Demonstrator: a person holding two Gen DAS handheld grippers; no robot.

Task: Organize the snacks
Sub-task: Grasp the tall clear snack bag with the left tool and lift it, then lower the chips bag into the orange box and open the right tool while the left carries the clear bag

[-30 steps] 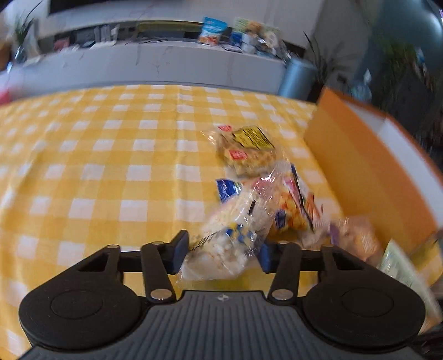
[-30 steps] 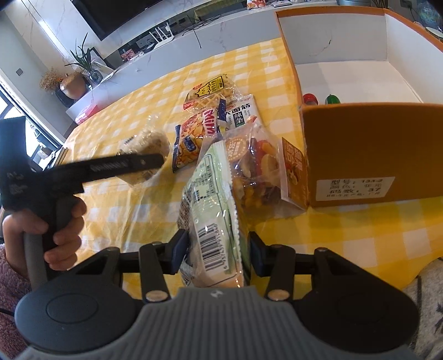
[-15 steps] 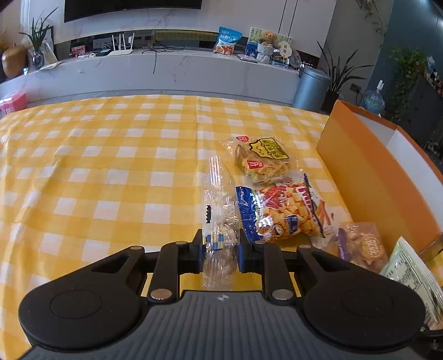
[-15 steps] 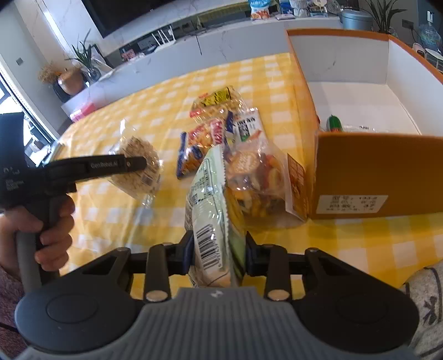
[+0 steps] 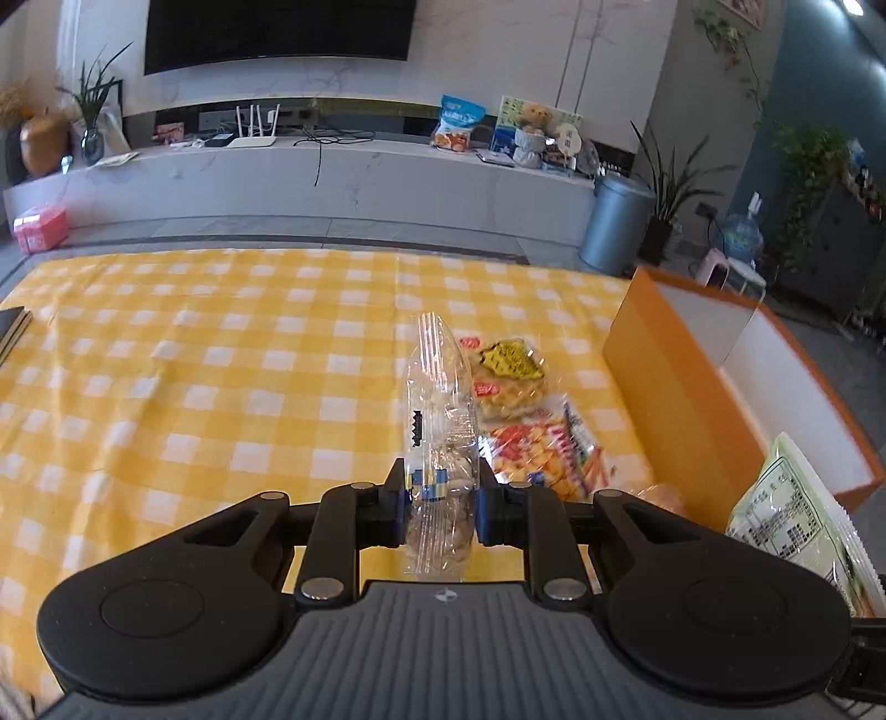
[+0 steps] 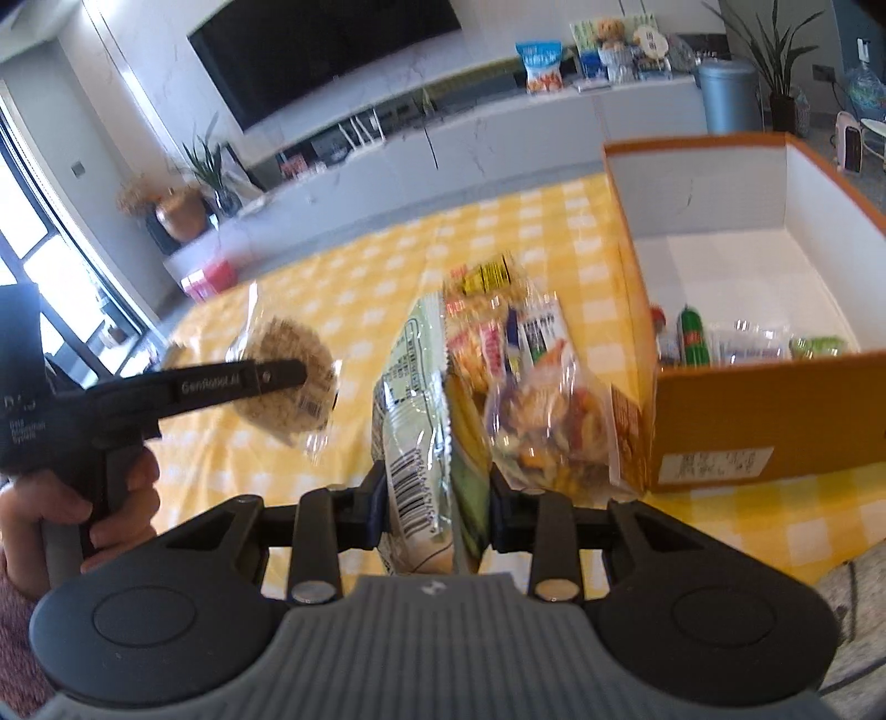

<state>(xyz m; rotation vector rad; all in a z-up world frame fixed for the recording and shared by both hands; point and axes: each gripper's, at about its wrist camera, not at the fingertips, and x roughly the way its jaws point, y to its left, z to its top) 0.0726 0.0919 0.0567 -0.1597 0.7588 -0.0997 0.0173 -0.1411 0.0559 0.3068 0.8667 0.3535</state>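
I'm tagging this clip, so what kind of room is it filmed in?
Probably a home living room: a wall-mounted television, a long low media shelf beneath it, and potted plants beside it.

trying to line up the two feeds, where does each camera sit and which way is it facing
Left wrist: on the left gripper, facing across the checked table toward the TV wall; its jaws pinch a clear snack bag.
Right wrist: on the right gripper, facing the orange box, clamping a green snack packet; the left hand shows.
Shared: both packets, the box, the waffle snack pack.
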